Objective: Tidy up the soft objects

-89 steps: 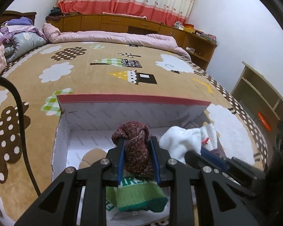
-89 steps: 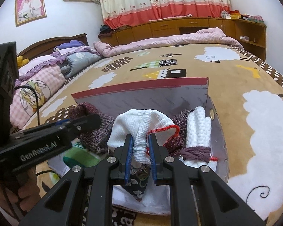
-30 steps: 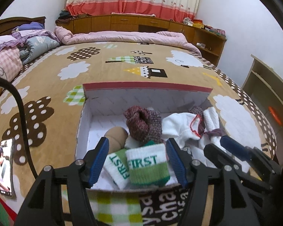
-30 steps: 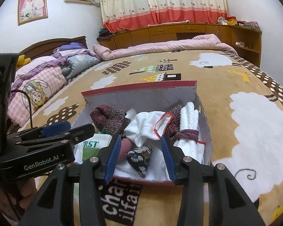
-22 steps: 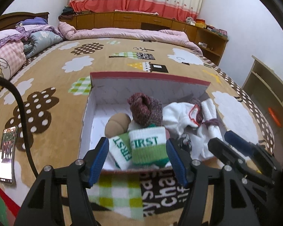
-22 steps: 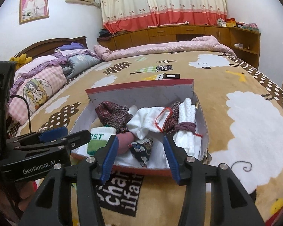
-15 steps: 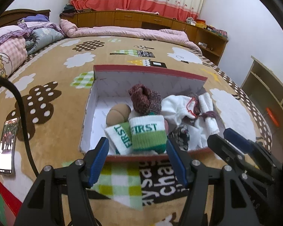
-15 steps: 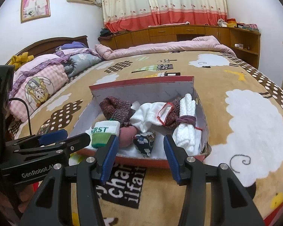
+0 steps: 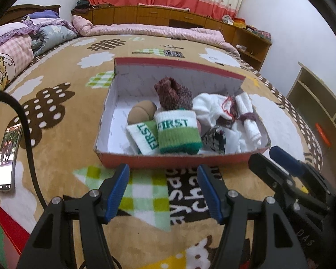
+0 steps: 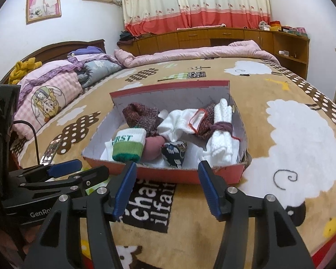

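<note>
Straight ahead of both grippers sits the red box (image 9: 179, 160) on the bed with the rolled socks (image 9: 178, 132) inside, long side running left-right, and the left gripper (image 9: 162, 192) and right gripper (image 10: 166, 187) both hang wide apart, empty, just short of its near wall.

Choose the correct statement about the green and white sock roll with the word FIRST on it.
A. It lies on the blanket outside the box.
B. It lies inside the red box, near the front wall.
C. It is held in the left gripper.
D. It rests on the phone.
B. The FIRST sock roll sits inside the red box just behind its front wall, and the left gripper is open and empty in front of the box.
</note>
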Tool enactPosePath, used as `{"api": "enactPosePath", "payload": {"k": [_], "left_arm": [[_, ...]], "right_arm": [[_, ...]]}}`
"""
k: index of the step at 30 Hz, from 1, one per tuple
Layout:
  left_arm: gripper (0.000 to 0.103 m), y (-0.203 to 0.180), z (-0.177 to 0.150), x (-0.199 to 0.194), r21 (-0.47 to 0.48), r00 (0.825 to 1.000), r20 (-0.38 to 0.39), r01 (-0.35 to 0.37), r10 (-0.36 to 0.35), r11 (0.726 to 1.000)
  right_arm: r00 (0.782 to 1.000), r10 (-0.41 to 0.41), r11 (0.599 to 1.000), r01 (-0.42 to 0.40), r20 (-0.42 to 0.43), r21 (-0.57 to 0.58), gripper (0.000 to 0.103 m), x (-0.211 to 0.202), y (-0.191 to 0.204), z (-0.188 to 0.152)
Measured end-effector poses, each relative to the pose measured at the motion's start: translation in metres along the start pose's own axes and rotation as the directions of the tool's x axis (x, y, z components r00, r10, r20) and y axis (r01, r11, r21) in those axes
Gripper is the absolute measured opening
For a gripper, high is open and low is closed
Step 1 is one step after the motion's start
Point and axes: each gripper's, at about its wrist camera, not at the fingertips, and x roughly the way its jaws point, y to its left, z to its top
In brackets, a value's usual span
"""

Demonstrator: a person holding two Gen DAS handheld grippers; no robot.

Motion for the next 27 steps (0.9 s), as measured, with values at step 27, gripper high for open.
{"api": "enactPosePath", "payload": {"k": [27], "left_arm": [[0.069, 0.003, -0.020, 0.036, -0.009, 0.997, -0.077, -0.031, 0.031, 0.999]], "right_arm": [[0.994, -0.025, 0.998, 0.030, -0.104, 0.046, 0.059, 0.028, -0.015, -0.025]]}}
